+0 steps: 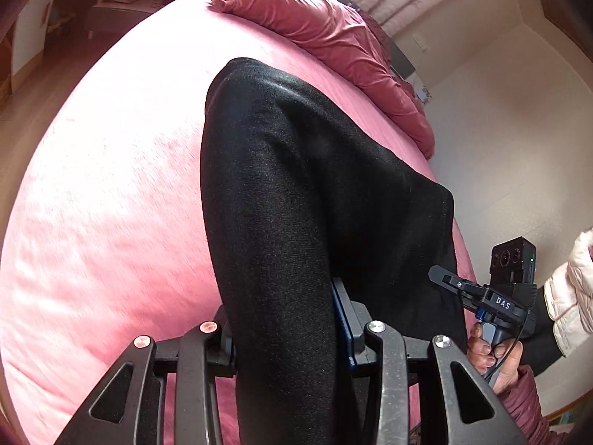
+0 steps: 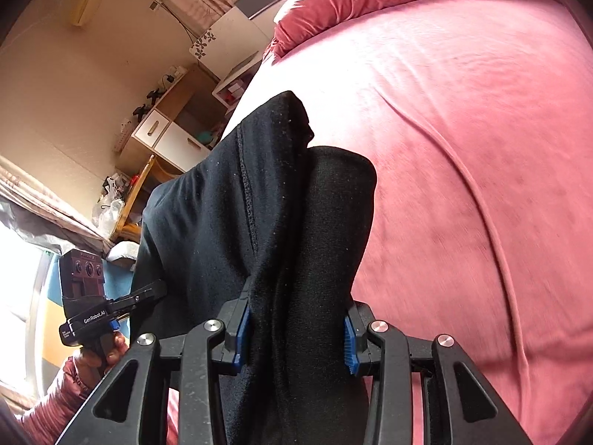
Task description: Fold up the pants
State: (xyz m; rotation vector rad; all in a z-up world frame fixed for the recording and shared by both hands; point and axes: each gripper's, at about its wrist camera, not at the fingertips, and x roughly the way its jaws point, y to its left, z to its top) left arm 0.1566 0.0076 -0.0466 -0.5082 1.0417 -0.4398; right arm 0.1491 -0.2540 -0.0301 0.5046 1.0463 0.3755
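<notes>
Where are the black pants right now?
Black pants hang over the pink bed, clamped in both the left gripper and right gripper.

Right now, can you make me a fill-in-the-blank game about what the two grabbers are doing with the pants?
1. Both grippers are shut on the ____ pants.
2. The bed sheet is ____ in color.
3. The left gripper and the right gripper hold the pants ____ the bed.

Missing words: black; pink; above
</notes>
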